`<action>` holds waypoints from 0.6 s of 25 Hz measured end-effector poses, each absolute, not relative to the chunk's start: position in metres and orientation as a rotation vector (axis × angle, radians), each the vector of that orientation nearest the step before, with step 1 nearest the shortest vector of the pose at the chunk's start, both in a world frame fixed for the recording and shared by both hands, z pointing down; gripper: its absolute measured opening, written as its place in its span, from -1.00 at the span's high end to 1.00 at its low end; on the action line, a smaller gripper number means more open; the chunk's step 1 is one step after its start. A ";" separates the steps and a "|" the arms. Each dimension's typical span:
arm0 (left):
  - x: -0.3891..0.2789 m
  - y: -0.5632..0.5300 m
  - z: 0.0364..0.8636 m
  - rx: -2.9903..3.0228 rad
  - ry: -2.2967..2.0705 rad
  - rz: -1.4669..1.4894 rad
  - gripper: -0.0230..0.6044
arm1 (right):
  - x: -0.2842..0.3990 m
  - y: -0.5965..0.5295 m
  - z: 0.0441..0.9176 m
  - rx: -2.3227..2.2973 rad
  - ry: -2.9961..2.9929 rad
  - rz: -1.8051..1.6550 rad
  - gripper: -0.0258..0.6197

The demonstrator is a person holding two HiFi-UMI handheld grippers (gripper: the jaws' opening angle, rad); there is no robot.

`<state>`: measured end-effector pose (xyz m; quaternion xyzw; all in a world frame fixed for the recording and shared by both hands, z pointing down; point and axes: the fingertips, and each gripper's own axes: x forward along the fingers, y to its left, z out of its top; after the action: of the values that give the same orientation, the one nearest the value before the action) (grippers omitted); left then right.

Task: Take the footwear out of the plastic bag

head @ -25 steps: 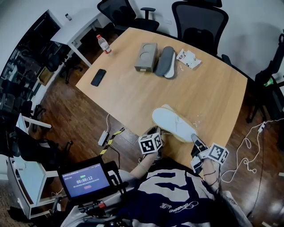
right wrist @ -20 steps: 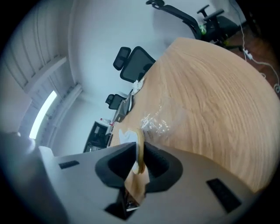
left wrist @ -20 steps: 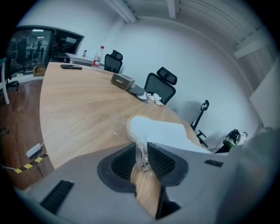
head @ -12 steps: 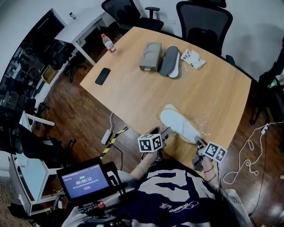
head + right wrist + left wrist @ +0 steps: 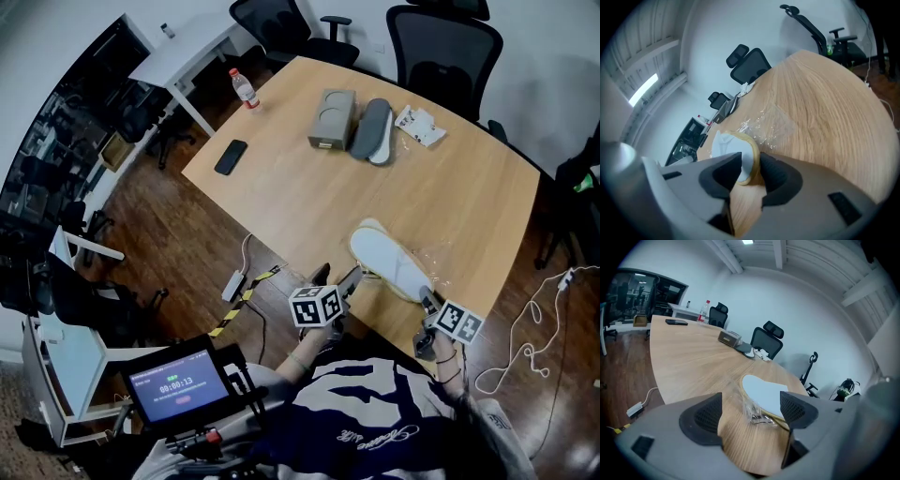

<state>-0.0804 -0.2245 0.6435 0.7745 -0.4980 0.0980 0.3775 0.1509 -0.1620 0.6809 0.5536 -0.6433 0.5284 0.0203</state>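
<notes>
A white-soled slipper (image 5: 389, 262) with a tan rim lies sole up near the table's front edge. The clear plastic bag (image 5: 439, 260) lies crumpled against its right side. My left gripper (image 5: 339, 279) stands at the slipper's near left end. Its jaws are opening wide, and nothing is pressed between them. In the left gripper view the slipper (image 5: 765, 393) and a crinkled bag edge (image 5: 757, 414) lie just ahead of the left gripper (image 5: 752, 411). My right gripper (image 5: 428, 300) is at the heel. Its jaws are opening, with the slipper's heel (image 5: 742, 149) between them.
At the table's far side lie a grey box (image 5: 332, 117), a dark grey slipper (image 5: 372, 129) and a small packet (image 5: 421, 125). A phone (image 5: 231, 157) and a bottle (image 5: 245, 88) are at the far left. Office chairs (image 5: 441, 47) stand behind the table. Cables (image 5: 525, 356) trail on the floor.
The left gripper's jaws have spread apart beside the slipper's near end. The right gripper has stayed at the heel, and the slipper still lies sole up.
</notes>
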 end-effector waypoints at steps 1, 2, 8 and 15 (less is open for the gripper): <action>-0.080 -0.223 0.642 1.987 -1.272 0.256 -0.28 | 0.152 -0.161 0.680 1.721 -1.987 1.580 0.54; -0.081 -0.221 0.641 1.991 -1.271 0.260 -0.28 | 0.153 -0.160 0.679 1.728 -1.977 1.522 0.44; -0.082 -0.205 0.629 1.953 -1.205 0.161 -0.28 | 0.164 -0.148 0.657 1.865 -1.935 1.353 0.37; -0.079 -0.168 0.617 2.021 -1.107 0.163 -0.05 | 0.135 -0.116 0.623 1.867 -2.080 1.338 0.37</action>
<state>-0.0788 -0.1684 0.6167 0.8005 -0.4382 0.0645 0.4038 0.1354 -0.1165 0.6227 0.6023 -0.6710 0.4318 0.0217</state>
